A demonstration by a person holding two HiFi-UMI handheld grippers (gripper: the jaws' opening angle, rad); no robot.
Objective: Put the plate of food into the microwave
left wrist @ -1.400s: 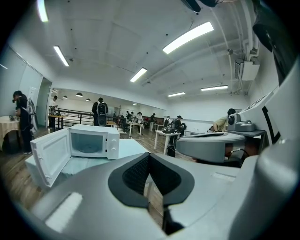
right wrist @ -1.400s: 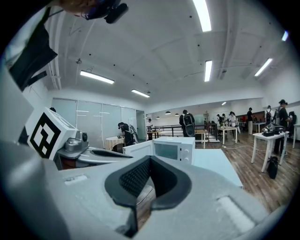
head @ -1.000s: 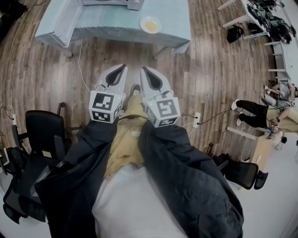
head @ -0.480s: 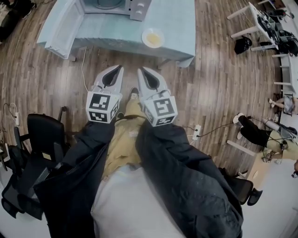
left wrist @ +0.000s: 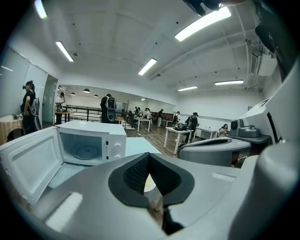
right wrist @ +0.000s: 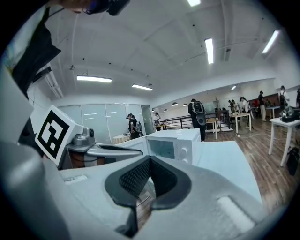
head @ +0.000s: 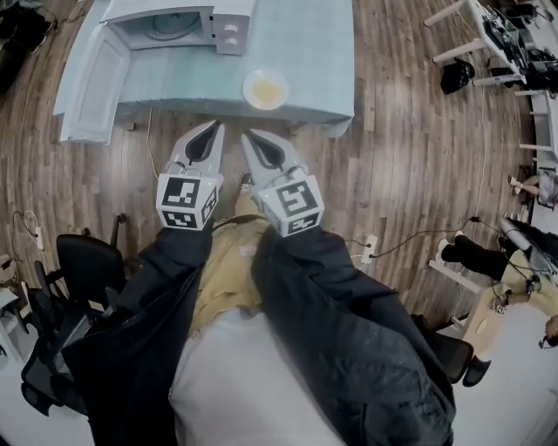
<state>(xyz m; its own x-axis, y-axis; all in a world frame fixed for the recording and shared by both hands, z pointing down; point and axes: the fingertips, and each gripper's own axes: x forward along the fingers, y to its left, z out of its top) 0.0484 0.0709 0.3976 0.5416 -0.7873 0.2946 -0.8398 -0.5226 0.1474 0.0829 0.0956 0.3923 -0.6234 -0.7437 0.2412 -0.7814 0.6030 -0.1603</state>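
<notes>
1. Two grippers are showing side by side in the head view, over the floor (head: 392, 157). Both are pointing at the desk (head: 314, 52) and are just short of its front edge.
2. I am reading the left gripper (head: 212, 131) as fully closed. In its own view the dark pads (left wrist: 136, 173) are meeting at the tip and gripping nothing.
3. I am reading the right gripper (head: 248, 137) the same way, with its jaws pressed together and nothing caught between them.
4. The plate (head: 265, 88), with yellow food on it, is sitting on the desk close to the front edge. It is lying just beyond the right gripper's tip and neither gripper is touching it.
5. The microwave (head: 174, 22) is standing toward the desk's back left. Its door (head: 87, 78) is hanging wide open and is reaching out toward the front left corner.
6. Through the left gripper view I am seeing into the lit cavity, where the turntable (left wrist: 86, 152) is showing.
7. The plate is lying in front of the microwave's knobs (head: 231, 26) and slightly to their right, apart from the casing.
8. My operator's dark sleeves (head: 349, 331) are filling the lower half of the head view.
9. A black chair (head: 83, 261) is standing on the floor at the left, well apart from the desk.
10. Several people are standing among other tables far behind the microwave in both gripper views.
</notes>
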